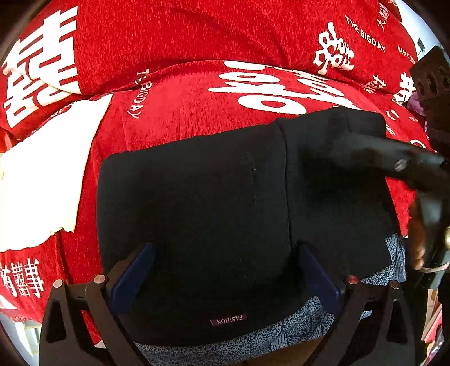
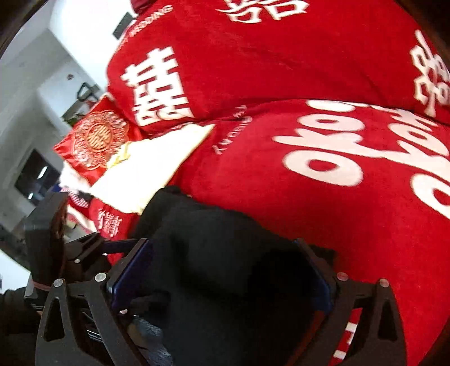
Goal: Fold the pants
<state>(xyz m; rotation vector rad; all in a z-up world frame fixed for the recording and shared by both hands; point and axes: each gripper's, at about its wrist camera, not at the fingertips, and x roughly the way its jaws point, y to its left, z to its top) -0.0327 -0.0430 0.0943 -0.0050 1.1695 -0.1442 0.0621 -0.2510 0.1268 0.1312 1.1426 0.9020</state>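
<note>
Pants (image 1: 197,197), black, folded compact

a home: sofa draped in a red wedding cover (image 1: 182,33), embroidered cushion (image 2: 95,140) beside it.

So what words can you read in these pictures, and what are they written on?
"FASHION": small tag on the folded black pants, seen upside down.
"THE BIGDAY": white print on the red cover, at top right and beside the white cloth.
"HAPPY": top right of the cover; the rest is cut off.
"WEDDING": cover, right wrist view, blurred.
Large white Chinese-style characters: I can't read them reliably.
</note>
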